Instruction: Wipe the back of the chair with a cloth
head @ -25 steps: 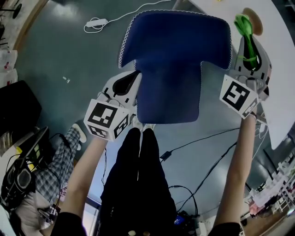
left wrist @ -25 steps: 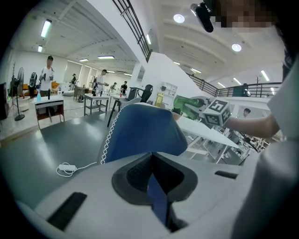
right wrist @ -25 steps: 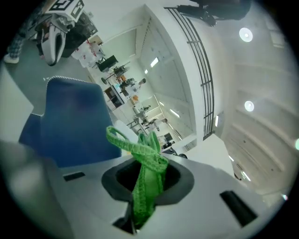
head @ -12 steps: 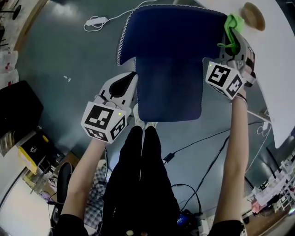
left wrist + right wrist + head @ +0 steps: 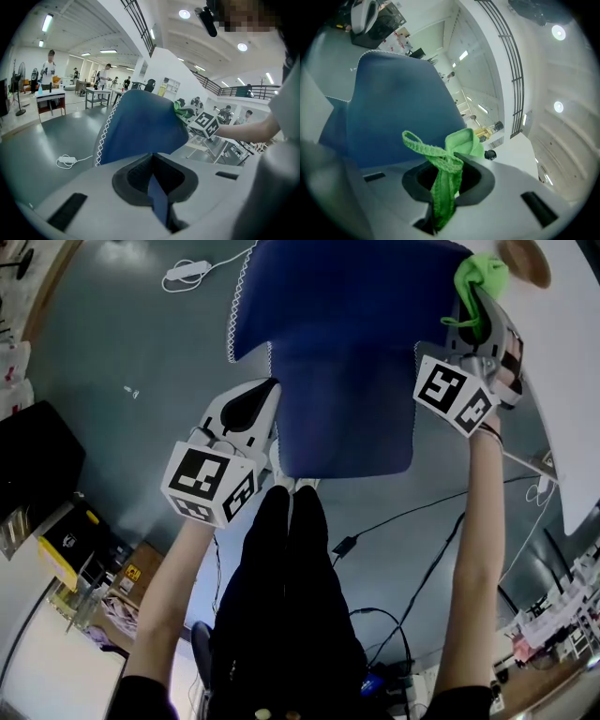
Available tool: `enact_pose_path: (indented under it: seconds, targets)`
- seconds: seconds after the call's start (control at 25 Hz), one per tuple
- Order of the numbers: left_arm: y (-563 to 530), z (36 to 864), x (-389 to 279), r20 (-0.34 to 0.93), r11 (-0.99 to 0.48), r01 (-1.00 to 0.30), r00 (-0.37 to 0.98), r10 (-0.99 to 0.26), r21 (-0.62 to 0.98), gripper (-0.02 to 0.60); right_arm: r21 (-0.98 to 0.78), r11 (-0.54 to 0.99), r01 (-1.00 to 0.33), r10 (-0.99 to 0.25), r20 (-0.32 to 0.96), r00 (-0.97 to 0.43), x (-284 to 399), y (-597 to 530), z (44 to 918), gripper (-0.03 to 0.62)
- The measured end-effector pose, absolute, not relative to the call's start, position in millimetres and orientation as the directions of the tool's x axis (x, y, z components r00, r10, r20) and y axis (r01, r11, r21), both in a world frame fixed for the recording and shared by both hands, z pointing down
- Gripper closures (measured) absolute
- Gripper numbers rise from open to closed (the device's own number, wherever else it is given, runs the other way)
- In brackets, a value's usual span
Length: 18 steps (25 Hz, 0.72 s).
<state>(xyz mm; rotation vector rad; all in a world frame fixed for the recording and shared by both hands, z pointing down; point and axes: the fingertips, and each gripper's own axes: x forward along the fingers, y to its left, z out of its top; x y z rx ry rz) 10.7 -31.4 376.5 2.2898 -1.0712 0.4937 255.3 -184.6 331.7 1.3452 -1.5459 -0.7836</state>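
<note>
A blue chair [image 5: 347, 343] with a white zigzag edge stands in front of me, its back [image 5: 345, 418] nearest. My left gripper [image 5: 261, 418] is shut on the left edge of the chair back [image 5: 157, 199], a strip of blue between its jaws. My right gripper [image 5: 478, 306] is shut on a green cloth [image 5: 480, 276] and holds it against the chair's upper right edge. In the right gripper view the cloth [image 5: 443, 178] hangs from the jaws with a loop sticking out beside the blue chair [image 5: 393, 108].
A white table [image 5: 562, 362] stands to the right with a round wooden thing [image 5: 525, 261] on it. A white power strip [image 5: 189, 270] and cables [image 5: 412, 521] lie on the grey floor. Black cases [image 5: 33, 465] sit at the left.
The right gripper with the green cloth has moved left from over the table onto the chair's upper right edge. The left gripper has stayed on the chair back.
</note>
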Motion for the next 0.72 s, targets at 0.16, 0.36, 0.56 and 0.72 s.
enact_pose_path:
  seconds: [0.16, 0.36, 0.56, 0.72]
  targets:
    - [-32.8, 380.0, 10.9, 0.539, -0.529, -0.781, 0.617, -0.573, 0.332, 0.578, 0.898, 0.215, -0.383, -0.972, 0.236, 0.007, 253.2, -179.0, 342.7, 0.539]
    - [-31.0, 387.0, 12.0, 0.545, -0.534, -0.776, 0.622, -0.562, 0.335, 0.578, 0.900, 0.229, -0.370, -0.969, 0.249, 0.005, 252.3, -171.1, 359.4, 0.537]
    - [-31.1, 395.4, 13.8, 0.554, -0.531, -0.776, 0.622, -0.554, 0.341, 0.578, 0.894, 0.249, -0.373, -0.963, 0.270, 0.005, 251.7, -165.1, 378.3, 0.537]
    - [-28.7, 401.0, 16.5, 0.558, -0.534, -0.773, 0.625, -0.546, 0.343, 0.578, 0.884, 0.283, -0.372, -0.953, 0.304, -0.001, 251.2, -156.0, 400.9, 0.537]
